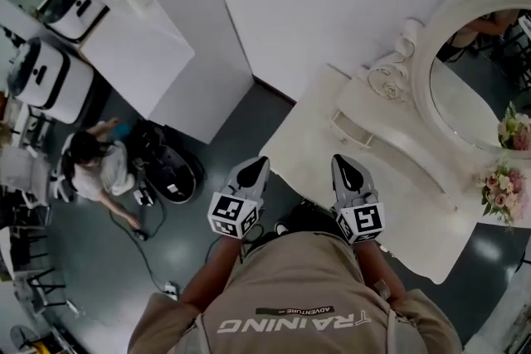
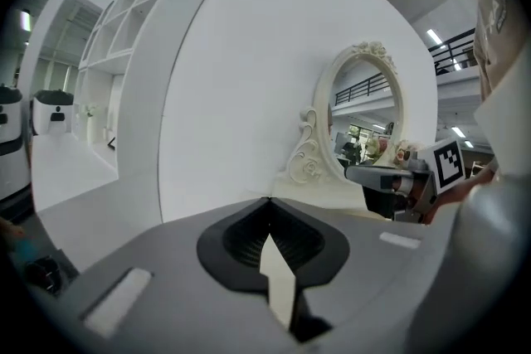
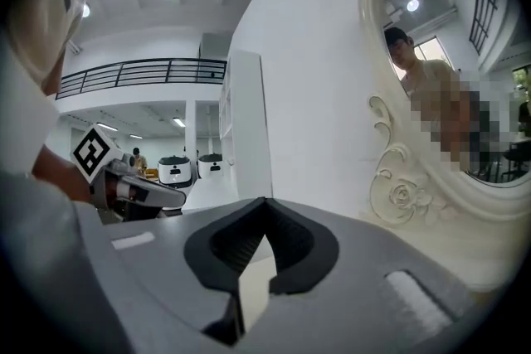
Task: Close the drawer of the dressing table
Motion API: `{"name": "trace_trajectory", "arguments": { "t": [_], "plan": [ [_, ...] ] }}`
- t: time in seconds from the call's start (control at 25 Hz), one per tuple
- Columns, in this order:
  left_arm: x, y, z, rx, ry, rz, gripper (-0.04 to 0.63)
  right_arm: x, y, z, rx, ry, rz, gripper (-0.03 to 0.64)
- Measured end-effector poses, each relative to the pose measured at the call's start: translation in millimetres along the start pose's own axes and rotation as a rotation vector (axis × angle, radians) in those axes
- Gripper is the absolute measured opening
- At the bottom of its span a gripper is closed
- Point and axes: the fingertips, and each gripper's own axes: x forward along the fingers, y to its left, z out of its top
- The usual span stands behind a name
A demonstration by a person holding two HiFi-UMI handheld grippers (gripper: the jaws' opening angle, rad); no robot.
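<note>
The white dressing table (image 1: 323, 149) stands at the right against the wall, with an oval mirror (image 1: 477, 91) in a carved frame. A small drawer front with a handle (image 1: 350, 130) sits in the raised shelf under the mirror; I cannot tell how far it is out. My left gripper (image 1: 258, 162) hovers off the table's left corner, jaws shut and empty. My right gripper (image 1: 342, 161) is over the table's near edge, also shut and empty. In the left gripper view the left gripper (image 2: 267, 203) points at the mirror (image 2: 365, 116). The right gripper (image 3: 265, 203) faces the carved frame (image 3: 402, 186).
A person (image 1: 95, 166) crouches on the dark floor at the left beside a black device (image 1: 170, 166) and cables. White robot machines (image 1: 46, 75) and a white cabinet (image 1: 141, 37) stand behind. Pink flowers (image 1: 502, 191) rest on the table's right end.
</note>
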Motion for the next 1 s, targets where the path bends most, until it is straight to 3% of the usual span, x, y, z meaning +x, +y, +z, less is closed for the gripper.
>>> {"name": "trace_trajectory", "arguments": {
  "t": [0.16, 0.52, 1.0],
  "plan": [
    [43.3, -14.9, 21.7, 0.031, 0.015, -0.081, 0.018, -2.2, -37.1, -7.6, 0.019, 0.014, -0.074, 0.002],
    [100.8, -36.8, 22.7, 0.073, 0.091, -0.204, 0.018, -14.0, -97.7, -12.7, 0.062, 0.002, -0.220, 0.002],
    [140.9, -50.6, 43.2, 0.153, 0.119, -0.420, 0.018, -19.3, -101.3, -50.5, 0.167, 0.111, -0.383, 0.003]
  ]
}}
